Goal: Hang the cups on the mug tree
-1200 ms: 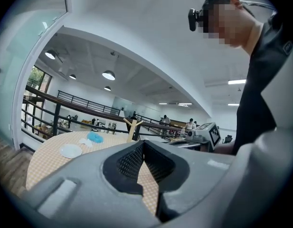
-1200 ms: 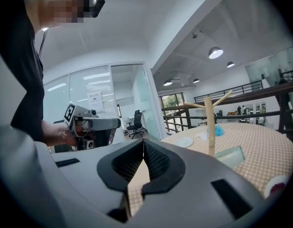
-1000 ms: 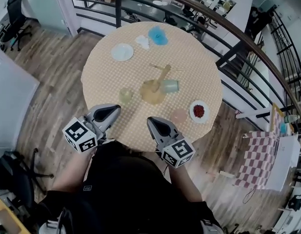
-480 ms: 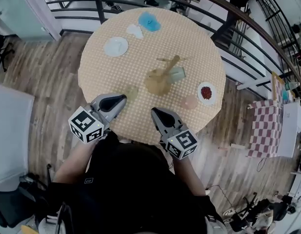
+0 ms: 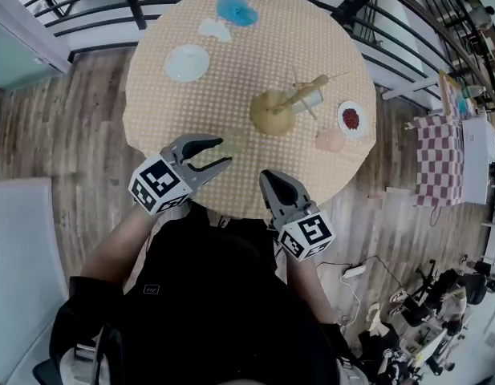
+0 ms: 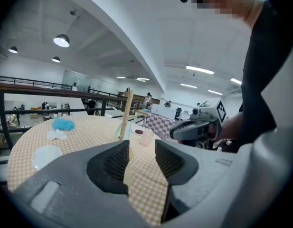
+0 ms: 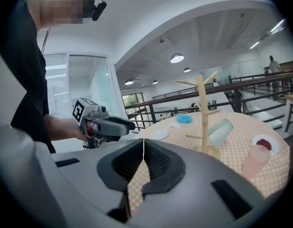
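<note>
Wooden mug tree (image 5: 291, 103) is standing on the desk (image 5: 151, 111). On its near side, the left tool (image 5: 221, 152) has just been opening its jaws partway, nothing between them, likely aiming for the pale green cup (image 5: 236, 140) just ahead. The right tool (image 5: 269, 179) is hovering closed, empty.

You're on an open mezzanine in a large office-like workspace: a cloth-covered round table (image 5: 191, 119) on plank flooring (image 5: 62, 135), a curved dark railing (image 6: 42, 88), and pendant ceiling lamps (image 6: 61, 41) across the wide hall beyond.
</note>
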Available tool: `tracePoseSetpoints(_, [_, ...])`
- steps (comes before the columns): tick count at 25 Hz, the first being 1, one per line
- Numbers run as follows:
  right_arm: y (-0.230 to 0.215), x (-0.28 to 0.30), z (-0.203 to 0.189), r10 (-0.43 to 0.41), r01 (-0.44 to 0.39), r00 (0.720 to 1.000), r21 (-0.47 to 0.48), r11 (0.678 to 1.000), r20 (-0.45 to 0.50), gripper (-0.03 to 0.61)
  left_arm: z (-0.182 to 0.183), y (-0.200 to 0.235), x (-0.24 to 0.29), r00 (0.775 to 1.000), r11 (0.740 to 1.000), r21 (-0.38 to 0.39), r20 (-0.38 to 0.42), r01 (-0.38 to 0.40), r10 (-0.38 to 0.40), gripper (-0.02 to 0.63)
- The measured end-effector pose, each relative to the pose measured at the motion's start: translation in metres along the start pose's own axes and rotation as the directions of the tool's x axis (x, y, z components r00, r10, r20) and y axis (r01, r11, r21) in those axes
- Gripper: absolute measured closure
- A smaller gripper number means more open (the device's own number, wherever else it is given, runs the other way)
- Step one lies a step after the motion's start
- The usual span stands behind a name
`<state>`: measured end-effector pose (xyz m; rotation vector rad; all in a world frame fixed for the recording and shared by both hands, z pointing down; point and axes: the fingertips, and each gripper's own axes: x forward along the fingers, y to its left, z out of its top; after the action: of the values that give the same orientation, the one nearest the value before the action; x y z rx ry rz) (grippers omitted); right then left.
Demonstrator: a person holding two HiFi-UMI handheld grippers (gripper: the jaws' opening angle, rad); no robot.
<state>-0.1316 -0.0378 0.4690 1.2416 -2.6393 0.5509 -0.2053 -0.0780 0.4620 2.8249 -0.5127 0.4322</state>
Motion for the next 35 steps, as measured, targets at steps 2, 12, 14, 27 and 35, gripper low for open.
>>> tracePoseSetpoints(2, [-0.002, 0.0, -0.012, -0.017, 0.018, 1.0, 0.025, 1.0, -0.013, 0.561, -0.005, 0.006, 0.011, 0.999, 0.999, 0.017, -0.02, 0.027, -0.026, 0.454])
tracePoseSetpoints(12, [-0.019, 0.002, -0.04, -0.082, 0.082, 0.997, 0.097, 0.992, -0.011, 0.561, -0.055, 0.027, 0.058, 0.988, 0.99, 0.103, -0.13, 0.098, -0.084, 0.402])
tracePoseSetpoints(14, [-0.023, 0.004, -0.049, -0.085, 0.088, 0.996, 0.114, 0.99, -0.029, 0.561, -0.064, 0.03, 0.066, 0.984, 0.986, 0.124, -0.151, 0.111, -0.092, 0.382])
tracePoseSetpoints(27, [-0.025, 0.021, -0.06, -0.052, 0.063, 0.995, 0.134, 0.989, -0.083, 0.561, -0.119, 0.044, 0.095, 0.926, 0.97, 0.142, -0.352, 0.198, -0.137, 0.314])
tracePoseSetpoints(35, [-0.03, 0.015, -0.048, -0.053, 0.065, 0.994, 0.122, 0.99, -0.1, 0.561, -0.134, 0.044, 0.102, 0.878, 0.954, 0.196, -0.466, 0.227, -0.113, 0.313])
